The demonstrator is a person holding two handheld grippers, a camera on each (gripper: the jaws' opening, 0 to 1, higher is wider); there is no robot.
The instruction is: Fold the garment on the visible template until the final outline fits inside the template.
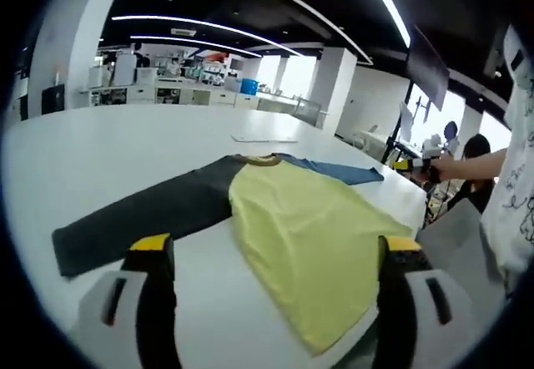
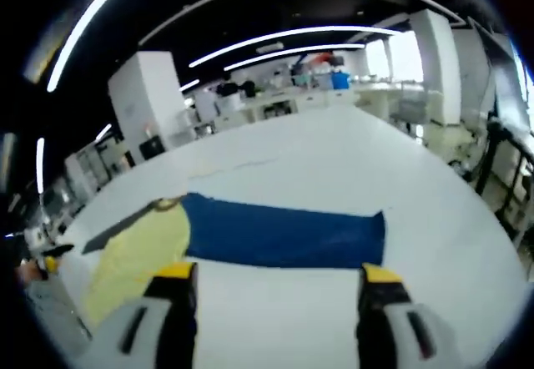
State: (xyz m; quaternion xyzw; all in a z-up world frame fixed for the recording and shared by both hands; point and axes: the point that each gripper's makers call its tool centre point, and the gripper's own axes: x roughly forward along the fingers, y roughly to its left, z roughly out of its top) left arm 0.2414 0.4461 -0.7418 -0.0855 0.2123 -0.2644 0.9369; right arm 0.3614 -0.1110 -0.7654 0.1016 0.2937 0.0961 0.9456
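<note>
Garment spread flat on the white table: yellow body in the middle, dark sleeve stretched out one way, blue sleeve stretched out the opposite way, so that the long axis runs sleeve tip to sleeve tip, crosswise to both pairs of jaws. No template outline made out on the tabletop at this size. Seen from the left gripper, dark sleeve just ahead and toward the left jaw, hem of the yellow body lying between the jaws; nearer, then, to the dark sleeve. Seen from the right gripper, blue sleeve straight ahead and broadside, just beyond the jaw tips; nearer to that one. Both pairs of jaws apart, holding nothing, above the cloth and not touching. Likely first fold: each sleeve brought inward across the body by its own nearer gripper
</note>
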